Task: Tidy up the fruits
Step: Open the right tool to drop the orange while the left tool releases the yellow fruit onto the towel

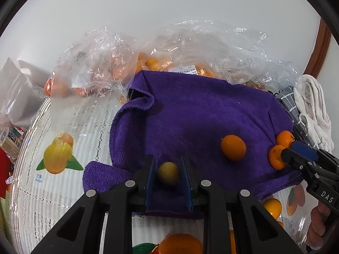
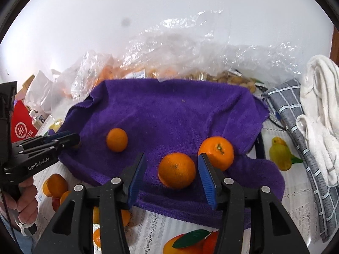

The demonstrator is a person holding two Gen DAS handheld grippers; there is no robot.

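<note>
A purple towel (image 1: pixel 201 114) lies on the table, also in the right wrist view (image 2: pixel 169 114). My left gripper (image 1: pixel 168 174) is open, its jaws on either side of a small blurred yellow-orange fruit (image 1: pixel 168 173) without touching it. A small smooth orange fruit (image 1: pixel 233 147) (image 2: pixel 117 139) sits mid-towel. My right gripper (image 2: pixel 172 169) is open around a mandarin (image 2: pixel 177 170) (image 1: pixel 275 156), with gaps on both sides. A second mandarin (image 2: pixel 217 152) (image 1: pixel 285 138) lies just right of it.
Clear plastic bags of orange fruit (image 1: pixel 118 63) (image 2: pixel 169 63) stand behind the towel. A grey checked cloth (image 2: pixel 296 122) and a white cloth (image 2: pixel 320 105) lie at the right. A red box (image 2: pixel 21 124) is at the left. The tablecloth (image 1: pixel 63 169) has printed fruit.
</note>
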